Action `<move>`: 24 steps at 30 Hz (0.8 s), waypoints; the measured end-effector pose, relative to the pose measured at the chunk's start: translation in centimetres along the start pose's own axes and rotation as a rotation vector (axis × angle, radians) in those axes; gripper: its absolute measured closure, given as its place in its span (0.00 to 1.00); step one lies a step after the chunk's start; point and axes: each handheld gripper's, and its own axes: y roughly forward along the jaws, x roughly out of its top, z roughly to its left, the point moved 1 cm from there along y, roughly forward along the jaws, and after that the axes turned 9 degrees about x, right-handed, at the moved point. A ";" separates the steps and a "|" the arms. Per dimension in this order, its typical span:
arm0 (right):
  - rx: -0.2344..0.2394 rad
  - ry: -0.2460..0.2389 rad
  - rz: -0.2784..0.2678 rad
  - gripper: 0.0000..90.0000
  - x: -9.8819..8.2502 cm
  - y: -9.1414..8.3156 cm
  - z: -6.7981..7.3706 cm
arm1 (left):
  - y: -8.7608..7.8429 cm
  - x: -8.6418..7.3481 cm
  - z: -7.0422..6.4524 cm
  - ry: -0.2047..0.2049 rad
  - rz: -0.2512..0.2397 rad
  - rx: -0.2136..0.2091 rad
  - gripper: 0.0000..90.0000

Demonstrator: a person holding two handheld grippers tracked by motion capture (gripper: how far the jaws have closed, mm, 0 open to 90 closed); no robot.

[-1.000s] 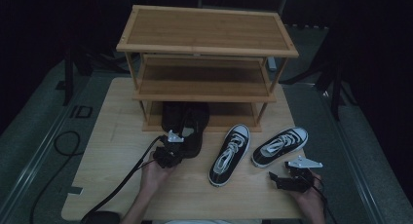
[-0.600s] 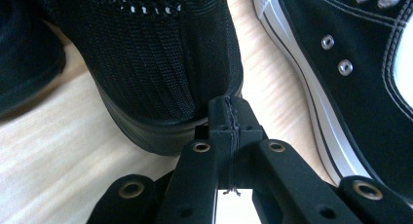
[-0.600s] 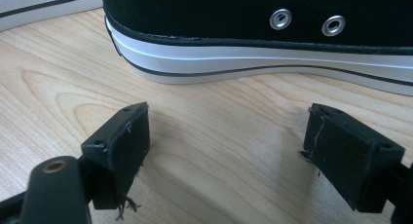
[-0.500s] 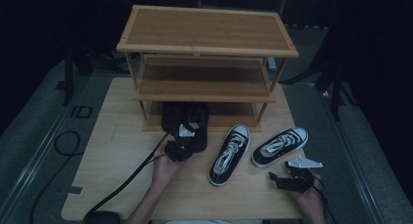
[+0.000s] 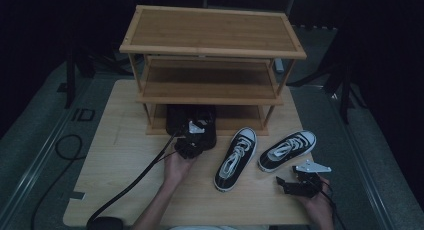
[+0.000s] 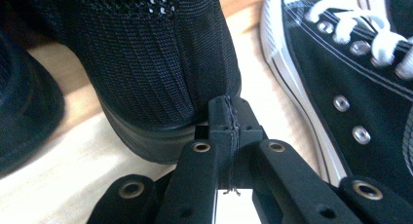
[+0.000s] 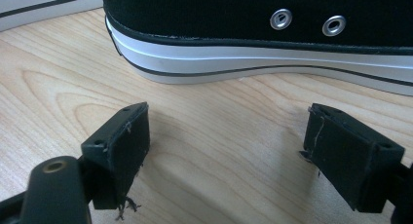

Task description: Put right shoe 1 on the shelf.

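Two black mesh shoes (image 5: 192, 119) stand at the foot of the wooden shoe rack (image 5: 212, 50), toes under its lowest shelf. My left gripper (image 5: 194, 138) is shut with nothing between its jaws. In the left gripper view its tip (image 6: 228, 112) rests against the heel of one black shoe (image 6: 160, 63). Two black-and-white sneakers (image 5: 236, 157) (image 5: 287, 150) lie on the table to the right. My right gripper (image 5: 291, 186) stands open near the table's front edge. In the right gripper view its jaws (image 7: 226, 136) sit a little short of a sneaker's white sole (image 7: 243, 53).
The second black shoe (image 6: 24, 112) sits left of the one I touch, and a sneaker (image 6: 360, 87) lies close on the right. The rack has three shelves, the upper two bare. The left gripper's cable (image 5: 135, 182) trails over the wooden table (image 5: 115, 155) toward its front edge.
My left gripper has moved away from me and to the right, up to the black shoe's heel. The right gripper and both sneakers have stayed put.
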 end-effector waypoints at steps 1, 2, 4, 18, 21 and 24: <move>0.000 0.000 0.000 0.19 0.0 0.0 0.0 | 0.2 0.2 0.1 -0.003 0.000 0.006 1.00; 0.000 0.000 0.000 0.19 0.0 0.0 0.0 | 0.3 0.3 0.2 -0.016 -0.005 0.005 1.00; 0.000 0.000 0.000 0.19 0.0 0.0 0.0 | 0.7 0.5 0.4 -0.039 -0.018 0.011 1.00; 0.001 -0.001 0.000 0.19 0.0 0.0 0.0 | 1.2 1.6 0.8 -0.058 -0.033 0.064 0.97; 0.001 -0.001 0.000 0.19 0.0 0.0 0.0 | 1.1 2.0 0.5 -0.052 -0.056 0.053 0.98; 0.001 -0.001 0.000 0.19 0.0 0.0 0.0 | 1.4 2.6 0.2 -0.044 -0.060 0.054 1.00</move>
